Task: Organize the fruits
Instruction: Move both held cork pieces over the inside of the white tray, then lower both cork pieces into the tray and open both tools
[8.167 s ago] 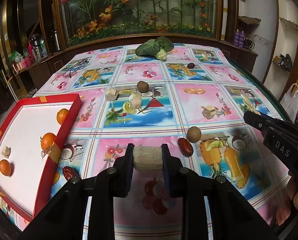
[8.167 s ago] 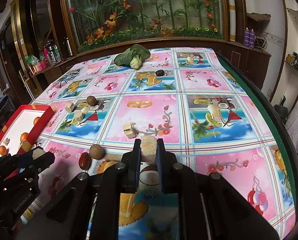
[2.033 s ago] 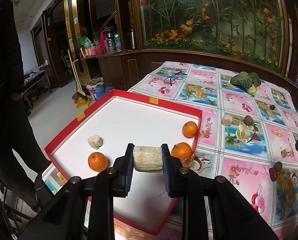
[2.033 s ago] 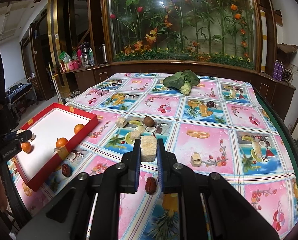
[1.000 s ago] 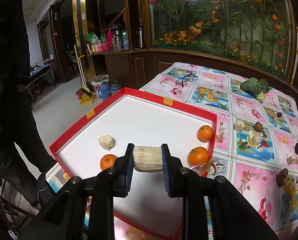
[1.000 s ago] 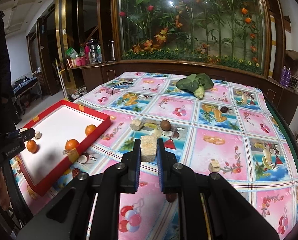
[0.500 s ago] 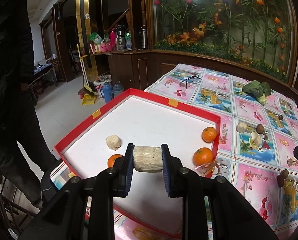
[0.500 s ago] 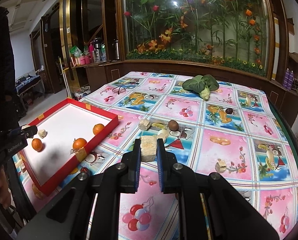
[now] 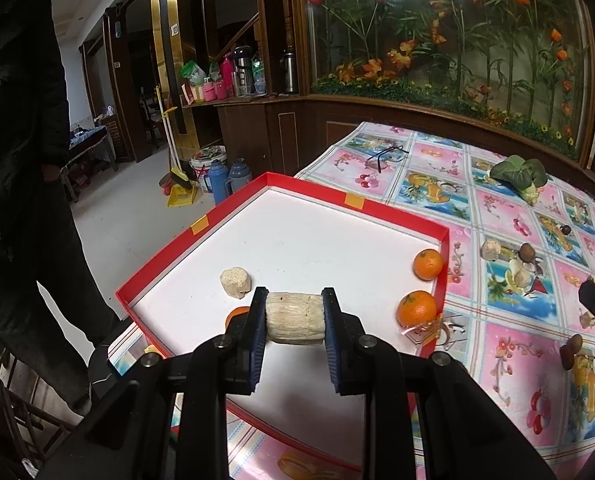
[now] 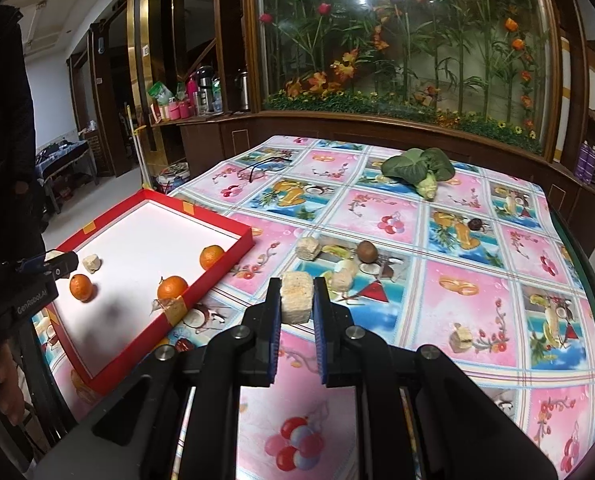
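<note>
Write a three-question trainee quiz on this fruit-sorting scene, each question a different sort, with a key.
1. True or false: the left gripper is shut on a pale chunk above the red tray.
2. How many oranges lie in the tray? A) one B) three C) five
3. Fill in: the right gripper holds its chunk over the ____, not over the tray.

Key
1. True. The pads press both ends of the chunk.
2. B. The right wrist view shows three.
3. Tablecloth.
</note>
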